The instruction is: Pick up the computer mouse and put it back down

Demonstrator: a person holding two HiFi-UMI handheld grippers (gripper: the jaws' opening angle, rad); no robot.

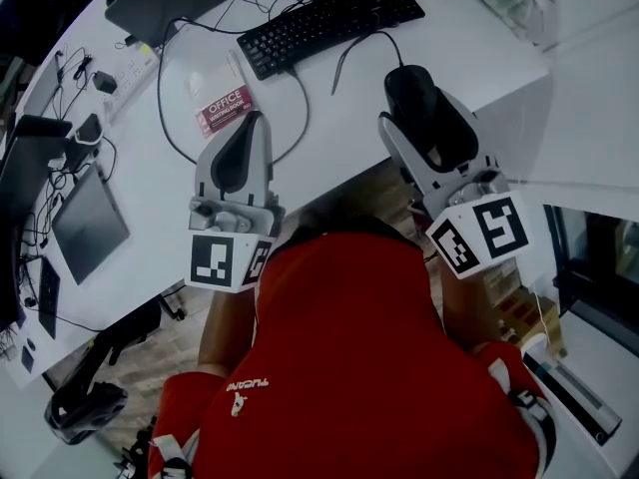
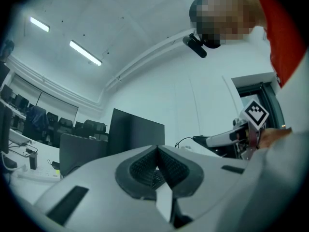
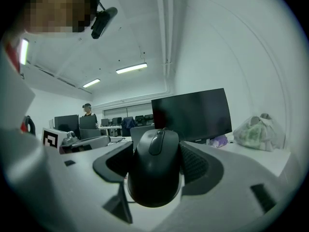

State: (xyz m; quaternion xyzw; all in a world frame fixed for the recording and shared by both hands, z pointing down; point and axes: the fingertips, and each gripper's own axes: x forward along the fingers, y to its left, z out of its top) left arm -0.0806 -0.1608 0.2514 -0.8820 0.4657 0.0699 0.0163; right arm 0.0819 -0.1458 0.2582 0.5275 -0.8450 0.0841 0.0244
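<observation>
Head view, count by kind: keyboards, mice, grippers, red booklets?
keyboard: 1
mouse: 1, clamped in the right gripper's jaws
grippers: 2, left gripper with its jaws together and right gripper
red booklet: 1
Total: 5
</observation>
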